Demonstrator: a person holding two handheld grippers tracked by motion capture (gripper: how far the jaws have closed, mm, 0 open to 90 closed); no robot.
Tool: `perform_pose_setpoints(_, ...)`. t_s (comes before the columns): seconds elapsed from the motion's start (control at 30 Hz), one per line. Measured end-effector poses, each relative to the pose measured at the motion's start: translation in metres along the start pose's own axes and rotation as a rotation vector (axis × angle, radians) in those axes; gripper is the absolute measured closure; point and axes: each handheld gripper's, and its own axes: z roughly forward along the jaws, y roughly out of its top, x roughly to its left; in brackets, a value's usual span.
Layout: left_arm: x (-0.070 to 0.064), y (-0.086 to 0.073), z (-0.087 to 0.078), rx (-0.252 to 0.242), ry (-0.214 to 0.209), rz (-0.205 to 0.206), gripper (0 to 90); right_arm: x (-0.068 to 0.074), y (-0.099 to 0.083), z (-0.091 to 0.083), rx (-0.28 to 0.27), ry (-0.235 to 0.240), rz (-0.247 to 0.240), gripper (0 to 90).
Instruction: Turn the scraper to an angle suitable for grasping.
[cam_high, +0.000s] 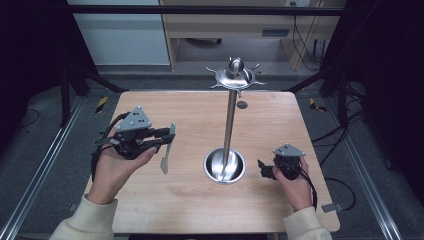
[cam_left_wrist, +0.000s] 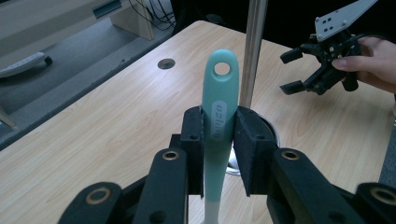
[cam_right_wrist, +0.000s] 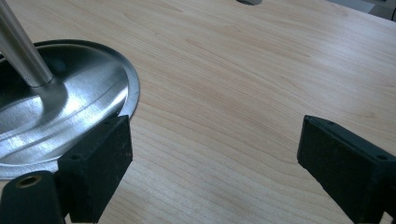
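A steel utensil stand (cam_high: 229, 117) with a round dish base (cam_high: 224, 165) and hooked top (cam_high: 235, 76) rises from the middle of the wooden table. My left gripper (cam_high: 167, 137) is held above the table's left side, shut on a mint-green utensil handle (cam_left_wrist: 218, 107) with a hanging hole at its tip. The utensil (cam_high: 166, 152) hangs down to a pale blade. The stand's pole (cam_left_wrist: 251, 51) is just behind the handle. My right gripper (cam_high: 262, 169) is low beside the base's right, open with nothing between its jaws. The base rim (cam_right_wrist: 133, 88) lies left of its pads.
The wooden table (cam_high: 200, 120) has a small round hole (cam_high: 242, 104) near its far edge, behind the stand. Dark floor and metal frame rails surround the table. A wooden desk stands at the back.
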Motion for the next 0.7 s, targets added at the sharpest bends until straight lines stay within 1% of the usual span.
perform_pose_setpoints(0.23, -0.002, 0.008, 0.000, -0.018, -0.002, 0.007, 74.0, -0.001, 0.000, 0.000, -0.006, 0.000, 0.001, 10.6)
perform_pose_setpoints(0.33, -0.003, 0.014, -0.001, -0.024, -0.004, 0.014, 74.0, -0.001, 0.000, -0.001, -0.004, -0.001, 0.000, 10.6)
perform_pose_setpoints(0.37, -0.005, 0.018, -0.001, -0.032, -0.004, 0.018, 74.0, 0.000, 0.000, 0.000, -0.002, -0.002, 0.002, 10.6)
perform_pose_setpoints(0.4, -0.005, 0.018, -0.001, -0.032, -0.004, 0.018, 74.0, 0.000, 0.000, 0.000, -0.002, -0.001, 0.001, 10.6)
perform_pose_setpoints(0.43, -0.007, 0.022, -0.002, -0.040, -0.004, 0.024, 74.0, 0.000, 0.000, 0.000, -0.003, -0.001, 0.002, 10.6)
perform_pose_setpoints(0.63, -0.009, 0.031, -0.004, -0.053, -0.007, 0.031, 74.0, -0.001, 0.000, -0.001, -0.005, 0.000, -0.001, 10.6)
perform_pose_setpoints(0.7, -0.011, 0.035, -0.004, -0.056, -0.010, 0.039, 74.0, -0.001, 0.000, 0.000, -0.005, -0.002, -0.001, 10.6)
